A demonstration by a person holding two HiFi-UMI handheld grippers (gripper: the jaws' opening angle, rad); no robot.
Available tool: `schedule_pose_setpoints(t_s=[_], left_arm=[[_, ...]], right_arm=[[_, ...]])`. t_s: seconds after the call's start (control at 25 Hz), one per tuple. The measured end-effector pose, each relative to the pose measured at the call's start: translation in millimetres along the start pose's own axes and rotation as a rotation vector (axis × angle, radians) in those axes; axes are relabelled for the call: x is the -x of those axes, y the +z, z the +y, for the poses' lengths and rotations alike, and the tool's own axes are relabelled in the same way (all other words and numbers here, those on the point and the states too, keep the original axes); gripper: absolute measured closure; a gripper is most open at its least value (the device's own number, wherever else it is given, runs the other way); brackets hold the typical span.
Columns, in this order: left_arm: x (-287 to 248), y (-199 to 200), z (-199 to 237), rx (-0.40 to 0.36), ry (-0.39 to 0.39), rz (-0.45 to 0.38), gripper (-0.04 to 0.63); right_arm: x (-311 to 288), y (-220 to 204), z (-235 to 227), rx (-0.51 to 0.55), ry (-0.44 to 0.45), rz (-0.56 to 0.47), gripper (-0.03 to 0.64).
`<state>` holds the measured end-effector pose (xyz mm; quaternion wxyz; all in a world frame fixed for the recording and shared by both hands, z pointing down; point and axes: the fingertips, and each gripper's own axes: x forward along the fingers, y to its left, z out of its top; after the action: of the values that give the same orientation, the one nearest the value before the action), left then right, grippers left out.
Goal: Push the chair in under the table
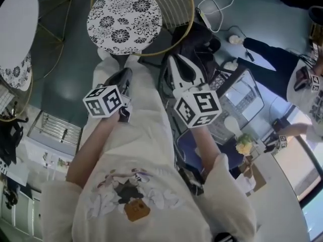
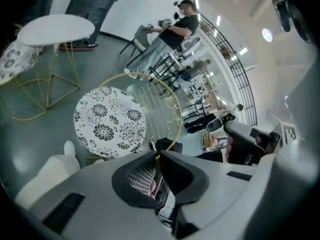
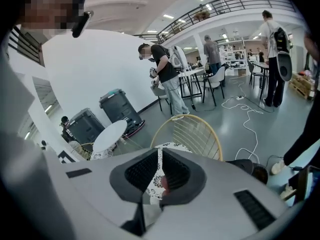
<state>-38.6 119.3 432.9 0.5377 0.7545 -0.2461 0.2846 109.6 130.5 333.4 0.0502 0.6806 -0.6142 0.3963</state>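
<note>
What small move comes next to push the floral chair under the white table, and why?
Probably bring the shut left gripper and right gripper to the gold wire back of the floral chair: neither touches it, and it stands apart from the round white table.

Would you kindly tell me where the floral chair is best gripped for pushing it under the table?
Probably grip the chair by its gold backrest hoop, coming from above on the side away from the white table; that thin rim fits between jaws.

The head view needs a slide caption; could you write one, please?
Left gripper and right gripper, both shut, face the chair; table at far left.
</note>
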Motion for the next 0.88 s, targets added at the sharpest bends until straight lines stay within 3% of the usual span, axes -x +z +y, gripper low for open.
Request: schedule_pose_setpoints(t_s=[0.28,0.48,0.76,0.88], left_arm=[[-92.0,-49.3,47.6,0.341,0.015,0.052,0.55],[-133.7,-74.4,78.8,0.476,0.055,0.079,0.514],[-188.0,-105.4,94.1,0.698,0.071,0.095,0.502],[-207.3,-109.1,97.7,0.728,0.08,0.091,0.502]], right_arm=[[-45.1,4.2,-55.4,0.018,-0.107,0.018,0.606],[-80.5,-5.5,-81.8,-0.006,-0.156,0.053,0.604],[-112.0,-5.5,-113.1,0.083,-0.19,0.082,0.567],[-124.5,-1.2,-126.4,0.14,-0.211,0.092,0.548]])
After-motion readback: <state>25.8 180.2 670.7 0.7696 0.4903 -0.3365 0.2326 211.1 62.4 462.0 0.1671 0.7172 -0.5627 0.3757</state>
